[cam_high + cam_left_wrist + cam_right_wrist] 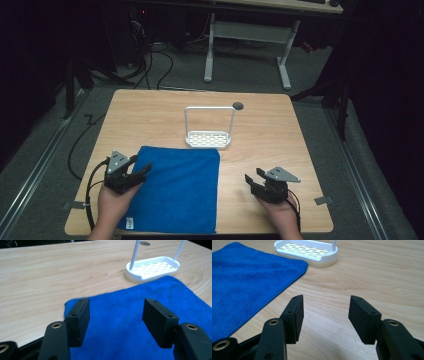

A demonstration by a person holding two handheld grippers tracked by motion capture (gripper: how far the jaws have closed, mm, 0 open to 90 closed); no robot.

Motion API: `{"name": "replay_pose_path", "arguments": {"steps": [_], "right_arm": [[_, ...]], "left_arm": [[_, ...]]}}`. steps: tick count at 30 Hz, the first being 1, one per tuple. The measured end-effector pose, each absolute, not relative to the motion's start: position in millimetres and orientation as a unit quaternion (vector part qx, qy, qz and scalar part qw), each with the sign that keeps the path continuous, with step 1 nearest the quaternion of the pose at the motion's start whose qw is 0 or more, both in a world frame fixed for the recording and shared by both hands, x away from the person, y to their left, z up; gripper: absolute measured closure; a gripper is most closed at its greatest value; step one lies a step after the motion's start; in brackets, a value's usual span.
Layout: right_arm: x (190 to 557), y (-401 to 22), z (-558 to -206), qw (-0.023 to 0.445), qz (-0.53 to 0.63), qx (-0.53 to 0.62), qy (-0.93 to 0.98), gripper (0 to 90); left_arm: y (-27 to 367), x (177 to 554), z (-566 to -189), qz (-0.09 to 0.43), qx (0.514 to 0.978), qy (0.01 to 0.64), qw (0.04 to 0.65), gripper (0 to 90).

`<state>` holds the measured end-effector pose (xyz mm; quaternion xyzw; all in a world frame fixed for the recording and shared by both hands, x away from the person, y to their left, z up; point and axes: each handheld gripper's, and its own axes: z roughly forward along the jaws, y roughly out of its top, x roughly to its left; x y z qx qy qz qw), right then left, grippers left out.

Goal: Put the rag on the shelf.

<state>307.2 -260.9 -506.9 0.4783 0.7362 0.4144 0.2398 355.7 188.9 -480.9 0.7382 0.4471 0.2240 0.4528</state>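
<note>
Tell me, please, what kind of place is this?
Probably a lab or workshop set up for recording, not a home. A plain wooden table stands on grey floor with loose cables behind it, and a white-legged desk stands farther back in a dark room. A person holds open tongs, left and right.

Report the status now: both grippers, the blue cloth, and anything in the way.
Left gripper open, over the blue cloth's near-left corner. Right gripper open, over bare table. Cloth flat, ungripped. White rack at its far edge.
</note>
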Motion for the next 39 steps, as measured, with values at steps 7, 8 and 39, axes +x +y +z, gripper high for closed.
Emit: {"name": "replay_pose_path", "arguments": {"steps": [7, 8, 39], "right_arm": [[306, -262, -506, 0.236, 0.419, 0.476, 0.737, 45.9], [306, -262, -507, 0.237, 0.419, 0.474, 0.737, 45.9], [303, -246, -516, 0.225, 0.401, 0.478, 0.749, 45.8]], "left_arm": [[191, 391, -491, 0.236, 0.741, 0.470, 0.418, 56.5], [196, 395, -493, 0.232, 0.735, 0.480, 0.420, 59.2], [214, 450, -535, 0.195, 0.734, 0.526, 0.384, 60.6]]}}
